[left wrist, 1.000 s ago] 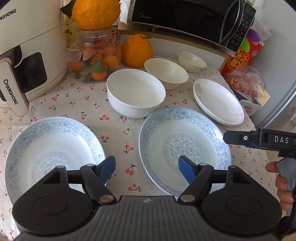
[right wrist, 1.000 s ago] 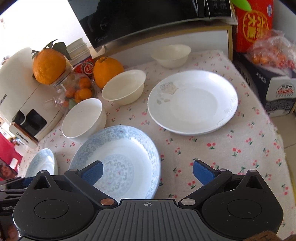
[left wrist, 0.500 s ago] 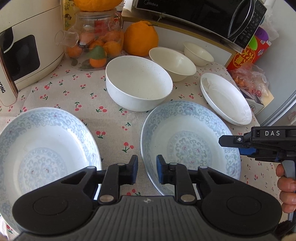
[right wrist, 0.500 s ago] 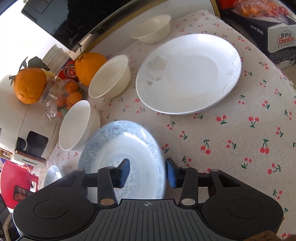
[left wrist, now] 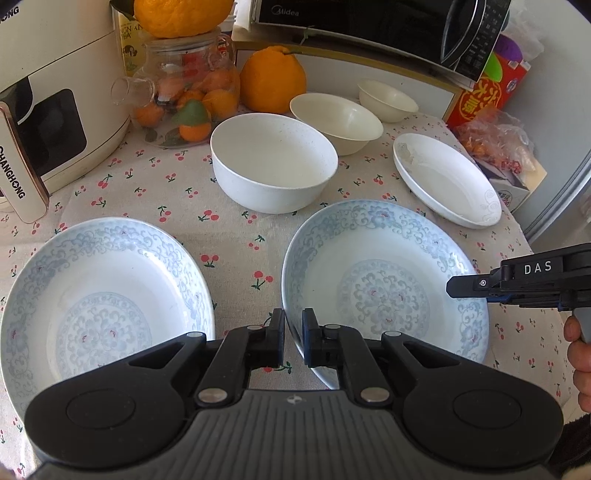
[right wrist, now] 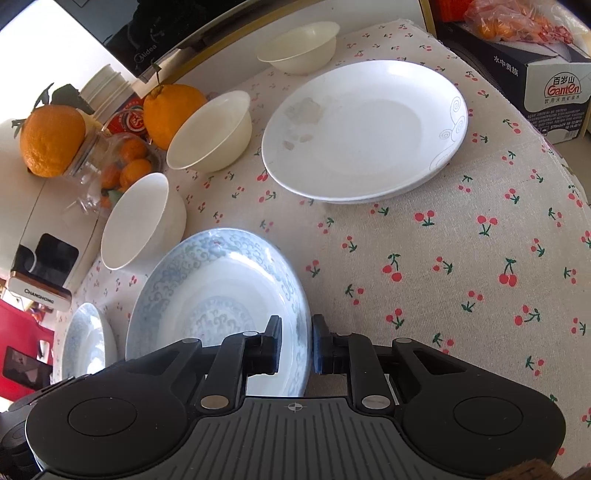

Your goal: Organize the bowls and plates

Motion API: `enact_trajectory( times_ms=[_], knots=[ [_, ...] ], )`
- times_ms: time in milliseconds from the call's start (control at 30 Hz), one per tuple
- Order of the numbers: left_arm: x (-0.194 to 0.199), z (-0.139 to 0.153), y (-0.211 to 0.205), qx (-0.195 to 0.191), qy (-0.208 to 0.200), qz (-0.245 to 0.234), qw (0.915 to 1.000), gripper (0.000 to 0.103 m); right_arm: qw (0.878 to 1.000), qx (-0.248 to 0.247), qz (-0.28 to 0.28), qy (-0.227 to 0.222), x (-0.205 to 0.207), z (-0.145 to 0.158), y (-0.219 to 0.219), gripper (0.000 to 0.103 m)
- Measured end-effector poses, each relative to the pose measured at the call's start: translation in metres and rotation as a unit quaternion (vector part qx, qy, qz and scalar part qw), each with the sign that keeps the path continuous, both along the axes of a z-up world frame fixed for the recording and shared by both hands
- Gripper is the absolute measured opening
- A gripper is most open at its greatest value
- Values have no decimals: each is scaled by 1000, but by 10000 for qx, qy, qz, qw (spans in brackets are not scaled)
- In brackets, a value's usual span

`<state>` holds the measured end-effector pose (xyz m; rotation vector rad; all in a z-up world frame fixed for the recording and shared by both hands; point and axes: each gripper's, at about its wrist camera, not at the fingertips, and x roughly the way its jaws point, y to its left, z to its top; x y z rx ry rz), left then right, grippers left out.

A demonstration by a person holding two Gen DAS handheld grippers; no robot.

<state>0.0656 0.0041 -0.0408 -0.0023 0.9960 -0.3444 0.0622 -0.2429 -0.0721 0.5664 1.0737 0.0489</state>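
Two blue-patterned plates lie on the cherry-print cloth. My left gripper (left wrist: pixel 293 339) is shut on the left rim of the right-hand blue plate (left wrist: pixel 384 280). My right gripper (right wrist: pixel 297 343) straddles that plate's (right wrist: pixel 214 295) right rim, jaws closing with the pads on the rim; the left wrist view shows it (left wrist: pixel 472 290) at the plate's right edge. The other blue plate (left wrist: pixel 99 295) sits to the left. Behind stand a white bowl (left wrist: pixel 273 166), a cream bowl (left wrist: pixel 336 122), a small cream bowl (left wrist: pixel 388 99) and a white plate (left wrist: pixel 443 184).
A white appliance (left wrist: pixel 44 110) stands at the back left, beside a glass teapot of small oranges (left wrist: pixel 184 92) and a big orange (left wrist: pixel 273 85). A microwave (left wrist: pixel 369 22) runs along the back. A carton (right wrist: pixel 546 85) sits past the table's right edge.
Both grippers went from wide open to closed on opposite rims of the right-hand blue plate. The right gripper's view has tilted as the wrist rolled.
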Motion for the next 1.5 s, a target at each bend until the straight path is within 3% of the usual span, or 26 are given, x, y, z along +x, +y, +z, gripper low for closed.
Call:
enact_trajectory(
  times_ms=[567,833,933,1000,1067,1167,1500],
  knots=[
    [-8,2,0,275,-99,53,9996,8,9995,-9,244,207,-18,2,15,19],
    [-5,3,0,221,-12,-61,9997,12,9993,11,250,266,-15,2,14,20],
    [-4,8,5,19,38,14,10000,29,9996,-129,184,153,-16,9,14,24],
    [-6,13,10,-7,-22,51,10000,44,9996,-232,155,-17,-16,17,13,42],
    [-7,20,16,-13,-122,87,9999,53,9996,-162,96,-200,-17,26,11,58],
    [-8,28,27,-39,-222,188,9996,71,9987,-36,130,-501,-16,39,12,70],
    [-7,32,75,172,-374,994,9942,95,9880,-146,987,-1183,-1,64,75,90]
  ],
)
